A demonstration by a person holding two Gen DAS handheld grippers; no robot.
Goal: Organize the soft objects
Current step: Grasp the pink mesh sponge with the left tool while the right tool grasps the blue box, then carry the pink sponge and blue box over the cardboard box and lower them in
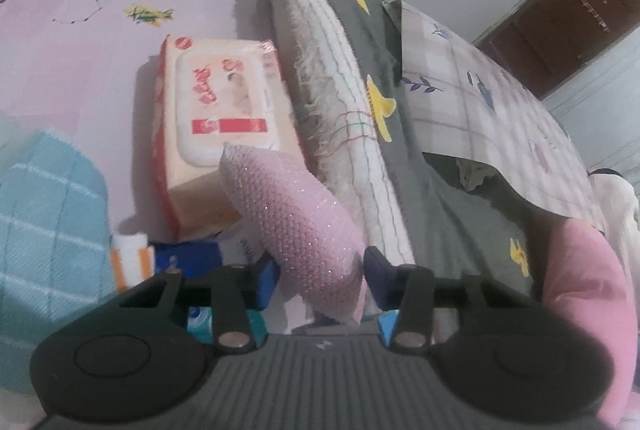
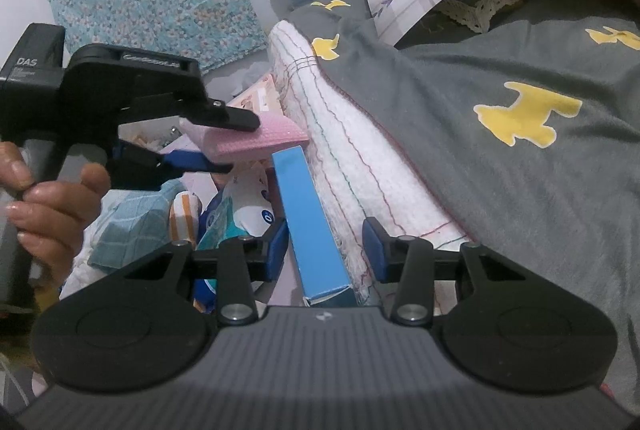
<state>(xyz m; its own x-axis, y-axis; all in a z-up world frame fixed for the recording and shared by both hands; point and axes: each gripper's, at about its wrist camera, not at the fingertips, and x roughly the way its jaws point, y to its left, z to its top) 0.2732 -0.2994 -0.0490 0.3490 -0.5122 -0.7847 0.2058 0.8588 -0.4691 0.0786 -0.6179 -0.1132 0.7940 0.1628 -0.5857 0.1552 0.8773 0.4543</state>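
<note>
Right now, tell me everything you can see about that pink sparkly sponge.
The pink sponge is a soft, puffy pad with a knobbly, glittering mesh cover and pale seamed edges. It sits between the fingers of the left gripper, which pinch its near end. Its far corner overlaps the wet-wipes pack; whether they touch is unclear. The right wrist view shows it held level above the clutter.

The left claw [image 1: 320, 276] grips a pink glittery mesh sponge [image 1: 292, 214] above a white-lidded orange wipes packet [image 1: 216, 118] lying on the pink bed sheet [image 1: 80, 50].
</note>
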